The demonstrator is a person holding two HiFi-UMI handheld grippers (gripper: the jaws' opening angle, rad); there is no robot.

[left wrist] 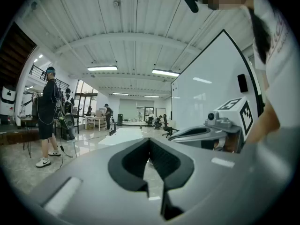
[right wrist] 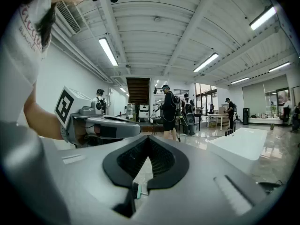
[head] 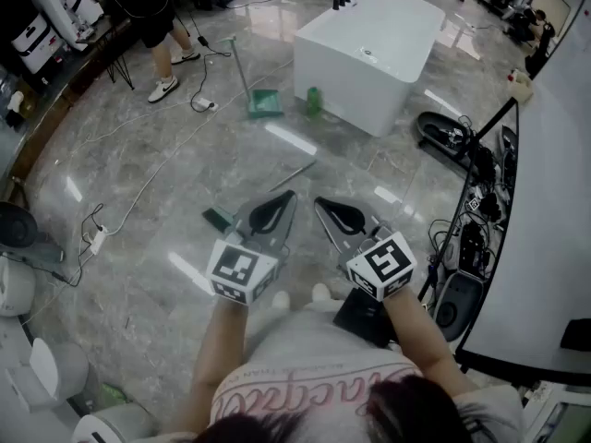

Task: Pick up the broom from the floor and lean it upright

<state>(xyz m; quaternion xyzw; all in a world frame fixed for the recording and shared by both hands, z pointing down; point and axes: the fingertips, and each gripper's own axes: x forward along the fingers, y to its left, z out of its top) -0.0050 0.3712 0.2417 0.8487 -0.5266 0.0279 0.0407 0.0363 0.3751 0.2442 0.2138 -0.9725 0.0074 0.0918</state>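
Nearest, the left gripper (head: 288, 197) is being held clenched on nothing above the floor (head: 157, 183). The broom (head: 295, 173) is lying flat just below and ahead of it. Its dark head (head: 219, 218) is showing at the left and its handle is being pointed up and rightwards. The right gripper (head: 320, 203) is also being held closed and empty, just beside the handle. A downward reach is probably being called for. The dustpan (head: 265, 103) and the bathtub (head: 369, 49) are standing well apart, so nothing is being put in the way.
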